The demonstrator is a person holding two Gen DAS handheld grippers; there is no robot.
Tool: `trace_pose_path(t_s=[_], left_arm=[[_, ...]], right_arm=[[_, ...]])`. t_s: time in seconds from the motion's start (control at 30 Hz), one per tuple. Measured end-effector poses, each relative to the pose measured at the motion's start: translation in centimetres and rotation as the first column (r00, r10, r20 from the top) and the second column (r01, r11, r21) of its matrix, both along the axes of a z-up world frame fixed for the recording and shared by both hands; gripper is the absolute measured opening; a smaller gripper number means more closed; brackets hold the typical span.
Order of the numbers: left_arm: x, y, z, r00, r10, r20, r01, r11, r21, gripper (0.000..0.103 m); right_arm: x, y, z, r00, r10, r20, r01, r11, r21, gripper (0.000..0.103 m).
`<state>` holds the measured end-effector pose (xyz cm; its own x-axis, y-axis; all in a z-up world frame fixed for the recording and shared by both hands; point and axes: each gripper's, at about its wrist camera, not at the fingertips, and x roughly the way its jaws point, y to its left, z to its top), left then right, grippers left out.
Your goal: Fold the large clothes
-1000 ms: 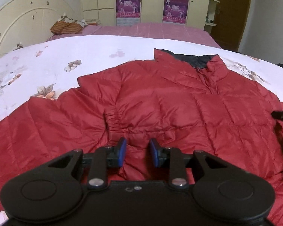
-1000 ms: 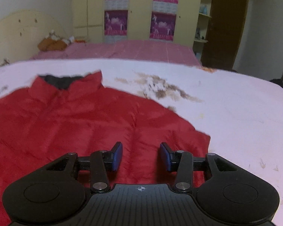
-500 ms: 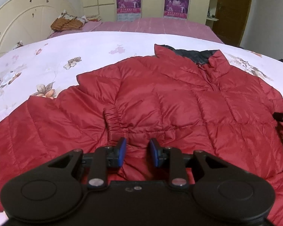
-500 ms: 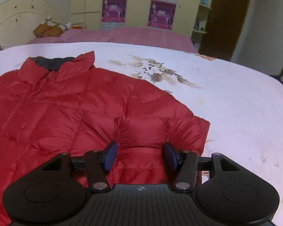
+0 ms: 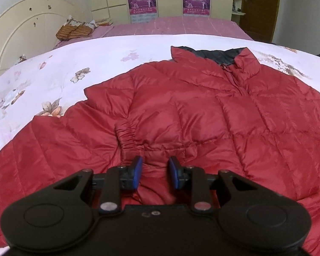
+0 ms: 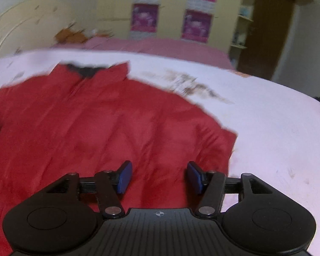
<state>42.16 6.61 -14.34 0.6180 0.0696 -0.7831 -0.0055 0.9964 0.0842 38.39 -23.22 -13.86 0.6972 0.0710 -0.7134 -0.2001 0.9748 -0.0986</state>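
Note:
A red quilted down jacket (image 5: 202,111) lies front up on the bed, its dark-lined collar (image 5: 219,56) at the far side. One sleeve is folded over the body, with its elastic cuff (image 5: 125,134) just ahead of my left gripper (image 5: 154,171). That gripper is shut on a bunched fold of the jacket's fabric. In the blurred right wrist view the jacket (image 6: 96,117) fills the left half. My right gripper (image 6: 159,177) hovers over its right edge. Its jaws are opening, and the blue pads stand wide apart and clear of the cloth below.
The jacket rests on a white flowered bedspread (image 5: 74,68). Behind it is a pink-covered bed (image 5: 181,25) with pillows (image 5: 74,29) and a cream headboard (image 5: 21,32). A wardrobe with purple posters (image 5: 141,0) and a brown door (image 6: 271,32) stand at the back.
My right gripper's jaws have widened and let go of the jacket fold that sat between them half a second ago, and its view has shifted and blurred. The left gripper keeps its hold.

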Motion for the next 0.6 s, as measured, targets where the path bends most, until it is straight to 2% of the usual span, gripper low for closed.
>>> trace_pose_path(t_s=[0.03, 0.27, 0.47, 0.6], left_arm=[[0.0, 0.0, 0.0, 1.0, 0.001, 0.0, -0.001, 1.0, 0.002, 0.028], [0.0, -0.7, -0.1, 1.0, -0.002, 0.001, 0.002, 0.999, 0.046, 0.028], [0.2, -1.4, 0.1, 1.0, 0.011, -0.013, -0.009, 0.996, 0.094, 0.028], [0.3, -1.4, 0.6, 0.999, 0.037, -0.031, -0.034, 0.996, 0.084, 0.03]], right_arm=[[-0.4, -0.2, -0.6, 1.0, 0.006, 0.011, -0.006, 1.0, -0.024, 0.057], [-1.1, -2.0, -0.8, 0.999, -0.034, 0.001, 0.034, 0.999, -0.005, 0.058], [-1.4, -1.6, -1.2, 1.0, -0.026, 0.006, 0.026, 0.999, -0.022, 0.058], [-1.1, -2.0, -1.2, 1.0, -0.019, -0.013, 0.019, 1.0, -0.003, 0.058]])
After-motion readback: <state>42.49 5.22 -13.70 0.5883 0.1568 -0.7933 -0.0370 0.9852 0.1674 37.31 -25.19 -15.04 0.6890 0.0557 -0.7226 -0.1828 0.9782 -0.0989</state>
